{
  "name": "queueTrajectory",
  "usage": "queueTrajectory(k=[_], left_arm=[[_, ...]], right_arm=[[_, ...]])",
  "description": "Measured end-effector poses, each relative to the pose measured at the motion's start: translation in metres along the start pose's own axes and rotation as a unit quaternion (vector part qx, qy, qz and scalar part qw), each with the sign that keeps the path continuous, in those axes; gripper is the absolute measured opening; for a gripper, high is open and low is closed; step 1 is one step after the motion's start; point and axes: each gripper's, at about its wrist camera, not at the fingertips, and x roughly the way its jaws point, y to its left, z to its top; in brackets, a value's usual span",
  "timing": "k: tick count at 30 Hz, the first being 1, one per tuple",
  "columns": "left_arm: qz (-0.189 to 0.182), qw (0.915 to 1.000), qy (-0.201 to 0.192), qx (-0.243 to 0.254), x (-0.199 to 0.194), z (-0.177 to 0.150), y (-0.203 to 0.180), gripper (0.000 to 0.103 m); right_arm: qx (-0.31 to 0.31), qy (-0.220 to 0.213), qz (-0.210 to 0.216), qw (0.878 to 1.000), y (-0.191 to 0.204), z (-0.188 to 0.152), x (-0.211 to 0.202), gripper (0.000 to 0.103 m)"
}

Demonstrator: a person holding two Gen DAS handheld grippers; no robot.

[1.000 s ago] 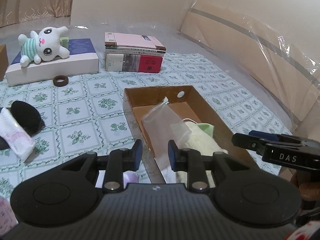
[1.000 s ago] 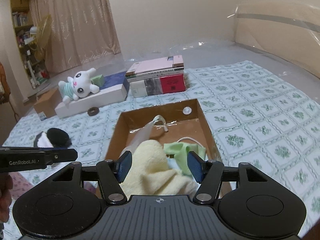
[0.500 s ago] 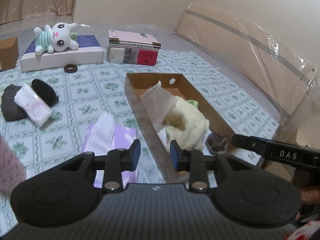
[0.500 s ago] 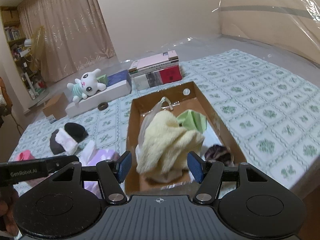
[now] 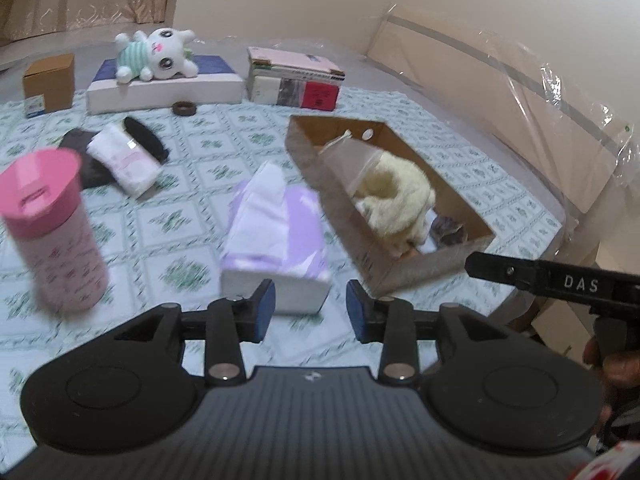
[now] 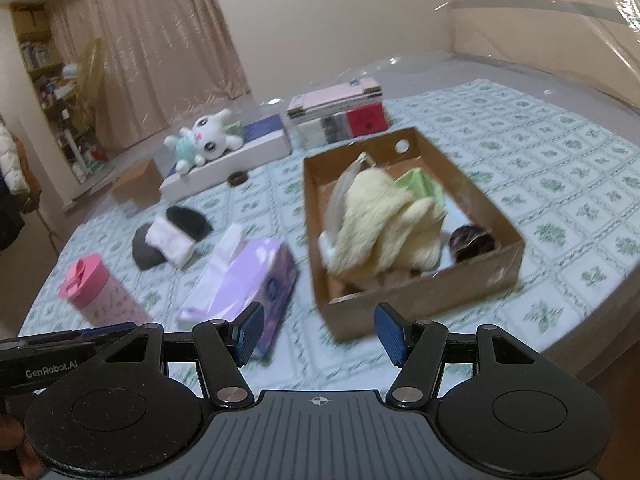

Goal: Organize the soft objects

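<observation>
A cardboard box (image 5: pixel 404 264) (image 6: pixel 424 300) on the patterned cloth holds a yellow fluffy towel (image 5: pixel 396 196) (image 6: pixel 384 220), a clear plastic bag (image 5: pixel 348 160), a green cloth (image 6: pixel 420 184) and a dark ball (image 6: pixel 472 240). A purple tissue pack (image 5: pixel 276 228) (image 6: pixel 244 280) lies left of the box. My left gripper (image 5: pixel 310 310) hovers in front of the pack, its jaws opening with nothing between them. My right gripper (image 6: pixel 316 334) stands open and empty before the box's near corner. A white plush toy (image 5: pixel 154 54) (image 6: pixel 204 140) lies on a white box at the back.
A pink cup (image 5: pixel 52 232) (image 6: pixel 100 292) stands at the left. White and black soft items (image 5: pixel 120 160) (image 6: pixel 172 236) lie beyond it. Stacked books (image 5: pixel 296 80) (image 6: pixel 340 116), a small brown ring (image 5: pixel 184 109) and a small carton (image 5: pixel 48 82) sit at the back. The table edge runs at the right.
Both grippers have pulled back from the box toward the near table edge. The left jaws have widened. The tissue pack and pink cup have come into view.
</observation>
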Motion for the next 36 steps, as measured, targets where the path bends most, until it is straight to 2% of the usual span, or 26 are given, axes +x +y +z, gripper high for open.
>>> queueTrajectory(k=[7, 12, 17, 26, 36], left_arm=[[0.038, 0.9992, 0.002, -0.013, -0.03, -0.031, 0.042, 0.042], [0.072, 0.997, -0.008, -0.025, -0.055, -0.043, 0.081, 0.051], [0.108, 0.9932, -0.008, -0.044, -0.076, -0.049, 0.122, 0.052], [0.157, 0.9866, -0.013, -0.042, -0.103, -0.043, 0.177, 0.058], [0.168, 0.9858, -0.006, -0.012, -0.104, -0.019, 0.229, 0.062]], right_arm=[[-0.024, 0.03, 0.014, 0.999, 0.026, -0.023, 0.011, 0.061], [-0.04, 0.044, 0.033, 0.998, 0.046, -0.03, 0.021, 0.061], [-0.07, 0.053, 0.052, 0.995, 0.071, -0.032, 0.034, 0.061], [-0.098, 0.063, 0.082, 0.99, 0.104, -0.032, 0.06, 0.061], [-0.149, 0.059, 0.086, 0.983, 0.125, -0.012, 0.09, 0.061]])
